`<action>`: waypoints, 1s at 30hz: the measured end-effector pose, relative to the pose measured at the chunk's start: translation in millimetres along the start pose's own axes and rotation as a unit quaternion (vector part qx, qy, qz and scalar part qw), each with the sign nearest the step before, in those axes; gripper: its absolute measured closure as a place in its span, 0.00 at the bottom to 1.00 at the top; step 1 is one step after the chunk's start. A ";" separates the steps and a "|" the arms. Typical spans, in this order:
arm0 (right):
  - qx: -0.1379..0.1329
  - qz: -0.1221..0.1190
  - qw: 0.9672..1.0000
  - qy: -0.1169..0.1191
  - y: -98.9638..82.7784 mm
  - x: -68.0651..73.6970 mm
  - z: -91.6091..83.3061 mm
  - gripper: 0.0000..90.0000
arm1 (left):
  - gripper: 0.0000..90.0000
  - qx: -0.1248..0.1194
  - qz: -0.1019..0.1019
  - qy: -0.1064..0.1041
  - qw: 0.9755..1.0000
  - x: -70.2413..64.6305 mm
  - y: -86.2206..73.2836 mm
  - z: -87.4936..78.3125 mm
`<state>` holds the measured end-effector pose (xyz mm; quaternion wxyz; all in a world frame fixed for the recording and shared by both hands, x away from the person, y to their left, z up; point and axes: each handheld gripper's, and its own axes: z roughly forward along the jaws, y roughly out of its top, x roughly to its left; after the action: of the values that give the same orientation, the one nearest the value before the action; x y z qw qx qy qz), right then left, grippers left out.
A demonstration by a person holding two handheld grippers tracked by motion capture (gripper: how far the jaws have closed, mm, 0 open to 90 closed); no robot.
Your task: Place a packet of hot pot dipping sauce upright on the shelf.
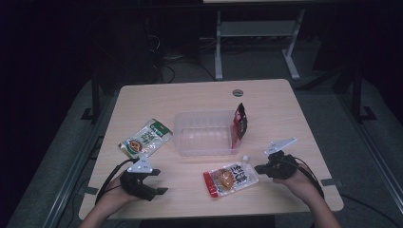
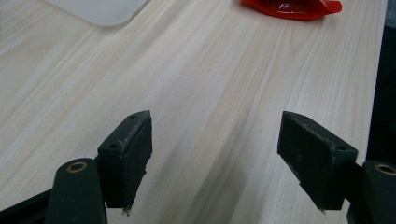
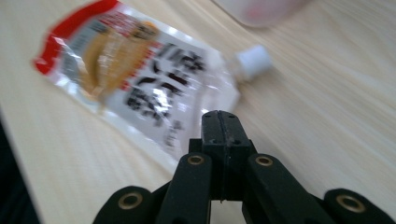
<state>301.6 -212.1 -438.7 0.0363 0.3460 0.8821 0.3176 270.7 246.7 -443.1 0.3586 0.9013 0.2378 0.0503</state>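
On pale wooden table [image 1: 280, 102], one red packet [image 1: 240, 121] stands in my clear plastic tub [image 1: 204, 133]; white-capped red-and-clear spout pouch [image 1: 231, 178] and green packet [image 1: 145, 138] remain, with right gripper [image 3: 220, 122] shut empty and left gripper [image 2: 215, 154] wide open, holding nothing.

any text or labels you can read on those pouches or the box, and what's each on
None can be quoted with confidence.
Red-and-white spouted foil pouch: bold black characters, motion-blurred; small red print illegible.
Green-and-white flat packet: print too small to read.
Red-and-black sachet leaning at the clear plastic tub's right end: print too small.
Clear tub and pale wooden table: no lettering visible.
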 end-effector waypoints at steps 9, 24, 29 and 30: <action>0.029 0.006 0.999 0.015 -2.4 -7.1 16.0 1.00 | 0.29 0.003 0.002 -0.003 1.000 0.5 0.0 0.9; 0.024 -0.011 0.997 0.066 5.5 9.2 28.2 1.00 | 0.29 0.001 0.004 -0.007 1.000 -2.0 2.1 2.9; 0.023 -0.020 0.997 0.072 9.1 15.4 29.9 1.00 | 0.30 -0.008 0.003 -0.014 1.000 -4.5 6.7 3.4; 0.021 -0.015 0.997 0.071 9.3 15.4 28.7 1.00 | 0.30 -0.010 0.003 -0.015 1.000 -5.1 8.2 3.9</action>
<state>303.5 -181.8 -453.7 -0.0289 0.3098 0.8942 0.3220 270.5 236.7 -440.0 0.3708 0.8992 0.2290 0.0401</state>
